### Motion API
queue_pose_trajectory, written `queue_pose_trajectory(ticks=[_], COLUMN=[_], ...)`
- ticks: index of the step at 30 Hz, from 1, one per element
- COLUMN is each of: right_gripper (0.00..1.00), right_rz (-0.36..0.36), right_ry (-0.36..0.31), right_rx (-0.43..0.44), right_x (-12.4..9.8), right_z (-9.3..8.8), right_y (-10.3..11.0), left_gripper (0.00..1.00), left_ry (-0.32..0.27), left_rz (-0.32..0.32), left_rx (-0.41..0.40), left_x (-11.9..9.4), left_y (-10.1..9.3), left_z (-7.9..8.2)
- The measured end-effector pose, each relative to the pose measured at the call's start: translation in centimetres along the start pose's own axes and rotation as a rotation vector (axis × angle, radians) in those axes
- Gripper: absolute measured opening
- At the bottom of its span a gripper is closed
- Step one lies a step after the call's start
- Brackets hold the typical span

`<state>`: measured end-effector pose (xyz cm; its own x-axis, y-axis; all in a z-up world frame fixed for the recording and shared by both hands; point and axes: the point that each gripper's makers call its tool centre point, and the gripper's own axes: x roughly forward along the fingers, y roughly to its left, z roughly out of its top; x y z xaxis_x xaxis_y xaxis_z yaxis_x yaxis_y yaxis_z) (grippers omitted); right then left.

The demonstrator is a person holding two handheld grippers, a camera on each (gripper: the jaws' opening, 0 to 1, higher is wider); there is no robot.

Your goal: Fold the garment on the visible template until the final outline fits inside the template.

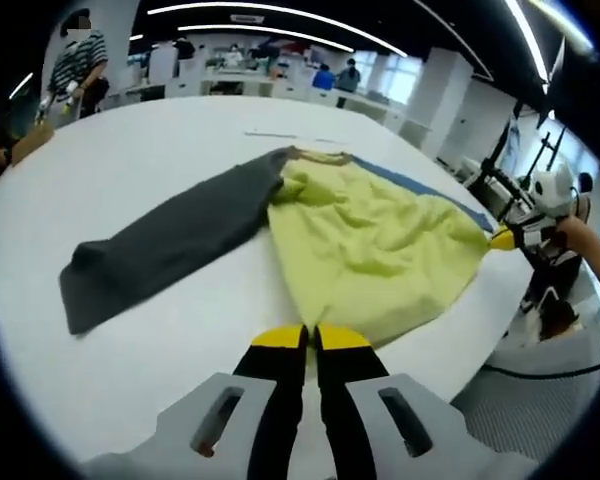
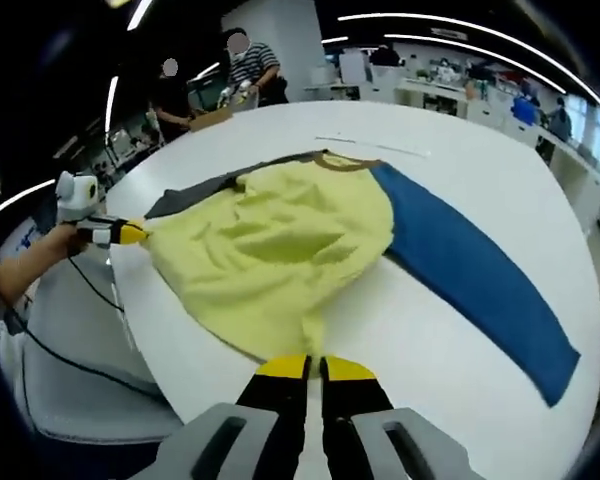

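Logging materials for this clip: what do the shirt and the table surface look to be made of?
The shirt looks like soft knit cloth, probably cotton jersey: matte yellow body, blue sleeve, grey sleeve, rumpled into loose folds and creases. The table looks like a hard, smooth white top, perhaps laminate, with a faint sheen; the exact material cannot be told.

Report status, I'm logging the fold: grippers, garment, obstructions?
Left gripper and right gripper both shut on yellow shirt hem. Gray sleeve and blue sleeve spread flat on white table. No obstructions.
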<state>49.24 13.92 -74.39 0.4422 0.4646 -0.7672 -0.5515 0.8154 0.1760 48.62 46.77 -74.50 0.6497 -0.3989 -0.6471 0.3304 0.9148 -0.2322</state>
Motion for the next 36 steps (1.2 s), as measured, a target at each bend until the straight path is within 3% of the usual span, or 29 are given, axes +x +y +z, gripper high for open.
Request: queue_pose_trajectory(ticks=[8, 18, 24, 36], right_gripper=[0.0, 0.0, 0.0, 0.0], right_rz=[0.011, 0.005, 0.007, 0.009], right_ry=[0.035, 0.077, 0.092, 0.129], right_rx=[0.073, 0.073, 0.115, 0.137], right_x=[-0.5, -0.7, -0.8, -1.1], right_z=[-2.5, -4.3, -5.6, -7.2], right_y=[1.2, 2.0, 2.2, 2.6], left_gripper=[0.01, 0.01, 0.01, 0.01], left_ry=[0.015, 0.037, 0.061, 0.162], left_rz=[0.023, 0.03, 0.034, 0.038], left_rx=[-0.018, -0.028, -0.024, -0.01], left_x=[-0.8, -1.5, -1.6, -1.9], left_y=[0.7, 0.8, 0.7, 0.4], left_z=[-0.9, -2.1, -3.2, -5.6])
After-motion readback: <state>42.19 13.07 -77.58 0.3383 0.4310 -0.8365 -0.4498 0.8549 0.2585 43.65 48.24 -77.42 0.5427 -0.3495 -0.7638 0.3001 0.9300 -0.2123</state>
